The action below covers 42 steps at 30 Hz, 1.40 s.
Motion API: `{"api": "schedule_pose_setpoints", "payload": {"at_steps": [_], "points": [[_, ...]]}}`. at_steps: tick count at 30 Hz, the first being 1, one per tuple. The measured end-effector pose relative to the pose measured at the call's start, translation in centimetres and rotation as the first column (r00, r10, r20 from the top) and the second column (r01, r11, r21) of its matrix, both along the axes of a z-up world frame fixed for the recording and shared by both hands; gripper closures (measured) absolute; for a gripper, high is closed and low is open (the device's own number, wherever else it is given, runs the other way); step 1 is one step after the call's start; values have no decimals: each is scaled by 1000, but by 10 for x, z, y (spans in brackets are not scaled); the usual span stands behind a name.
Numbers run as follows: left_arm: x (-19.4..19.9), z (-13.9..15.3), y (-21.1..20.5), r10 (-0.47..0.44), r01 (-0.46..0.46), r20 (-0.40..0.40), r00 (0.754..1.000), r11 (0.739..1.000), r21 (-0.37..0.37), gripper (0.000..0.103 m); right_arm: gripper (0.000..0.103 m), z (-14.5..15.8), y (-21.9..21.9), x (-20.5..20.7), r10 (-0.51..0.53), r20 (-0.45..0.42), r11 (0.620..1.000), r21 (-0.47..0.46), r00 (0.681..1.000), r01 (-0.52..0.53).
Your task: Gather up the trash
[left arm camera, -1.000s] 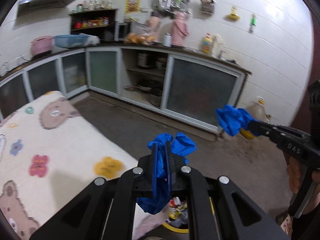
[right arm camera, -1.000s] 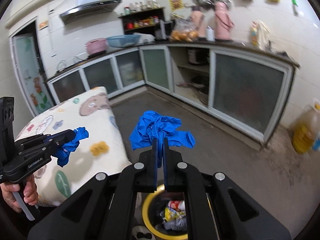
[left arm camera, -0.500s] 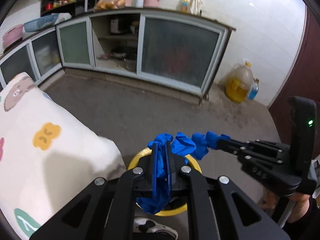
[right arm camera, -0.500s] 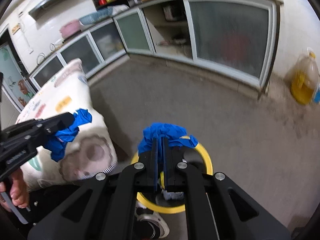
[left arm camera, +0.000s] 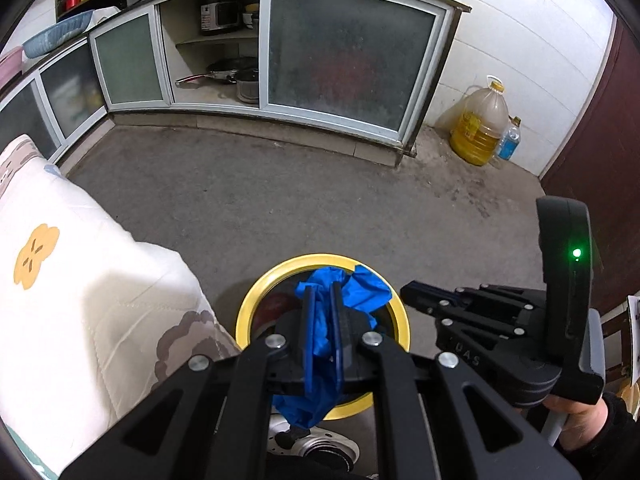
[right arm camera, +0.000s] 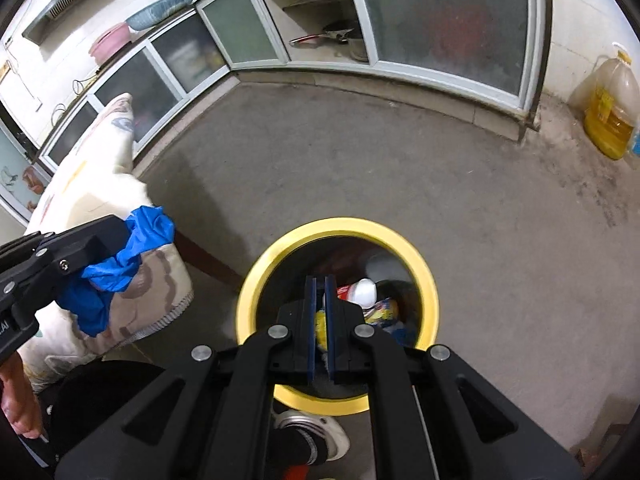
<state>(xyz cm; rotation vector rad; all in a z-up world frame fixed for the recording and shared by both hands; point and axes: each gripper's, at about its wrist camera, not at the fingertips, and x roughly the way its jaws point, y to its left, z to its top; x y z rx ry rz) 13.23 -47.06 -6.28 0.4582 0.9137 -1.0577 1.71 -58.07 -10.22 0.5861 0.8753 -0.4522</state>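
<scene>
A crumpled blue glove (left arm camera: 360,292) is pinched in my left gripper (left arm camera: 322,290), which is shut on it and hangs over the yellow-rimmed trash bin (left arm camera: 256,308). From the right wrist view that same glove (right arm camera: 120,256) dangles from the left gripper (right arm camera: 120,232), beside the bin's left edge. My right gripper (right arm camera: 320,280) points down into the bin (right arm camera: 256,280), shut, with no glove between its fingers. Wrappers and a white item (right arm camera: 366,290) lie inside the bin. The right gripper (left arm camera: 406,291) also shows at the bin's right rim.
A padded cover with cartoon prints (left arm camera: 80,280) sits close on the left of the bin. Glass-fronted kitchen cabinets (left arm camera: 352,60) line the far wall. An oil jug (left arm camera: 480,128) and a blue bottle (left arm camera: 508,140) stand in the corner. A person's shoe (right arm camera: 316,432) is below the bin.
Both grippers have sunk and tipped down over the bin. The blue glove that the right gripper held is gone from its fingers; the left still holds its glove.
</scene>
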Motion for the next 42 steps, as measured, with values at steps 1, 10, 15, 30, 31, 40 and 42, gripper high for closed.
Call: {"api": "schedule_pose_setpoints", "payload": {"at_steps": [1, 10, 15, 30, 31, 40, 42], "points": [[-1, 0, -1, -7, 7, -2, 1000, 1000, 1, 96, 99, 1, -2, -3, -9, -1, 1000, -2, 1000, 9], [-12, 5, -6, 32, -31, 46, 998, 999, -22, 10, 91, 7, -38, -62, -188, -50, 982, -41, 981, 186], [-17, 11, -8, 32, -31, 89, 996, 999, -5, 8, 46, 24, -44, -102, -284, -5, 955, -91, 959, 282], [-18, 57, 46, 66, -53, 66, 996, 984, -172, 8, 8, 115, 35, -119, -346, 233, 811, -414, 909, 414], [-19, 62, 53, 75, -61, 65, 995, 980, -191, 8, 8, 122, 41, -117, -349, 235, 803, -425, 907, 419], [-24, 120, 139, 134, -91, 88, 987, 918, -386, 8, 8, 192, 126, -94, -412, 274, 712, -499, 869, 494], [-30, 130, 163, 154, -93, 113, 982, 901, -424, 8, 8, 206, 154, -94, -408, 322, 667, -534, 854, 520]]}}
